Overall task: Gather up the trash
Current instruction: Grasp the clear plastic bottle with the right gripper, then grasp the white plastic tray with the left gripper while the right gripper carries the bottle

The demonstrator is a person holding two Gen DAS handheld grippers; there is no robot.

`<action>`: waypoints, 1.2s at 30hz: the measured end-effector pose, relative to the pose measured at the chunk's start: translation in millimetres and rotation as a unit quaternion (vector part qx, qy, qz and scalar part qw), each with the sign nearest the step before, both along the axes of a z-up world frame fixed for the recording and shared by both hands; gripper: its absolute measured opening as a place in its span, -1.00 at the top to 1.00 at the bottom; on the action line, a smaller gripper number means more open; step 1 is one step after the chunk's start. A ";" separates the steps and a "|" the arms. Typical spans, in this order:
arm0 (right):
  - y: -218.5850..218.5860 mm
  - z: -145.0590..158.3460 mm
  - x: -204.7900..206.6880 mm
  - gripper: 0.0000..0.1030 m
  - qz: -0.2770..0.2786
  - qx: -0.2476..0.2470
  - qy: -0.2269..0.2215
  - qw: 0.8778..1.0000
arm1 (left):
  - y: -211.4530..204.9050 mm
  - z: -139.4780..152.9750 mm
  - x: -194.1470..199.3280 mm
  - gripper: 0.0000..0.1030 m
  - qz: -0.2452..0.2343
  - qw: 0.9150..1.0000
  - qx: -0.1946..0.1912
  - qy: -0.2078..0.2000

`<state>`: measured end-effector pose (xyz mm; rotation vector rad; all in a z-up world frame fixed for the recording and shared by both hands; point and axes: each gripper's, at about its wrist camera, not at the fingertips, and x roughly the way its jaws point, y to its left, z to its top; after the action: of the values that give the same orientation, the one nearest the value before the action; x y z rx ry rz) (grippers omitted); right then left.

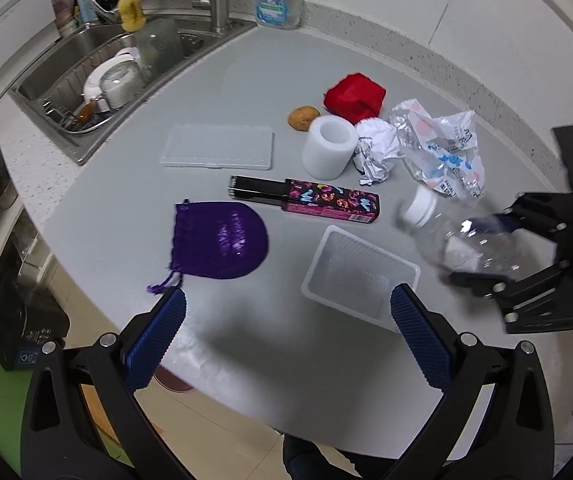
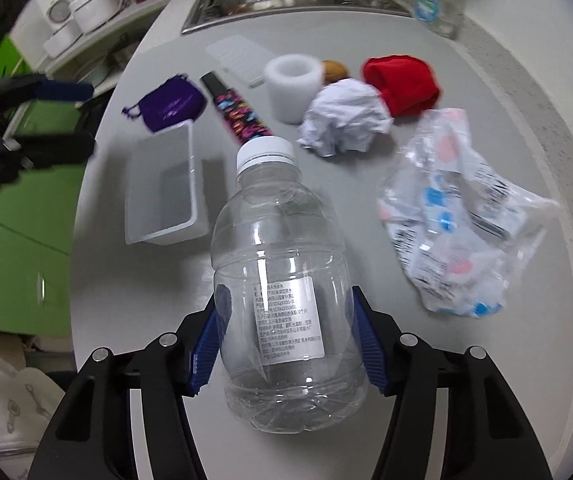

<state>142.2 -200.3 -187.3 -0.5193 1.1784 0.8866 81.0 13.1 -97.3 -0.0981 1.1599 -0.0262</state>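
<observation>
The right gripper [image 2: 286, 340] is clamping a clear plastic bottle [image 2: 282, 280] with a white cap, its blue pads [image 2: 210, 344] pressing on both sides. Right of the bottle a crinkled plastic wrapper [image 2: 458, 216] is lying; left of it, a clear tray [image 2: 162, 188]. Beyond the bottle a crumpled paper ball [image 2: 346, 118] is sitting, perhaps touching a red cloth [image 2: 402, 80].

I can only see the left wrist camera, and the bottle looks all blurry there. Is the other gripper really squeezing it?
Observer: Yes. The right hand-held gripper has a blue pad pressed on each side of the clear bottle.
Operator: Is there water in it?
Observer: It looks empty. You can see the grey counter straight through it.
Operator: Any sticker?
Observer: A white label with small print faces the right wrist camera.
</observation>
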 end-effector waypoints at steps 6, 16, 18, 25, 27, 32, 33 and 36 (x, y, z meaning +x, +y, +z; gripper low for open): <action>-17.9 14.4 1.3 -0.13 -0.029 0.017 -0.001 0.999 | -5.5 -18.7 17.4 -0.94 -0.018 1.000 -0.005 0.013; -30.7 24.0 4.0 -0.13 -0.060 0.037 0.001 0.998 | -11.0 -43.8 37.1 0.42 -0.042 0.998 -0.008 0.046; -32.4 24.2 5.6 -0.13 -0.064 0.040 0.002 0.997 | -13.0 -46.6 38.3 0.81 -0.045 0.998 -0.011 0.049; -32.9 33.2 4.2 -0.13 -0.074 0.047 -0.010 0.996 | -12.5 -37.4 33.9 0.93 -0.047 0.998 -0.023 0.035; -31.4 36.8 2.2 -0.13 -0.074 0.049 -0.013 0.996 | -10.7 -29.3 28.9 0.93 -0.045 0.998 -0.027 0.026; -20.0 51.0 -9.9 -0.13 -0.069 0.057 -0.026 0.996 | 3.8 -3.8 7.1 0.94 -0.030 0.999 -0.032 0.004; -17.0 54.4 -12.7 -0.13 -0.067 0.059 -0.028 0.996 | 9.7 1.1 1.3 0.94 -0.025 0.999 -0.032 -0.001; -2.7 66.4 -25.0 -0.13 -0.056 0.071 -0.038 0.995 | 29.4 16.8 -25.3 0.94 -0.004 0.999 -0.034 -0.016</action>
<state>117.2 -202.9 -120.9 -0.3649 1.0556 0.8398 55.7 42.4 -80.5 -0.1531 1.1280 -0.0735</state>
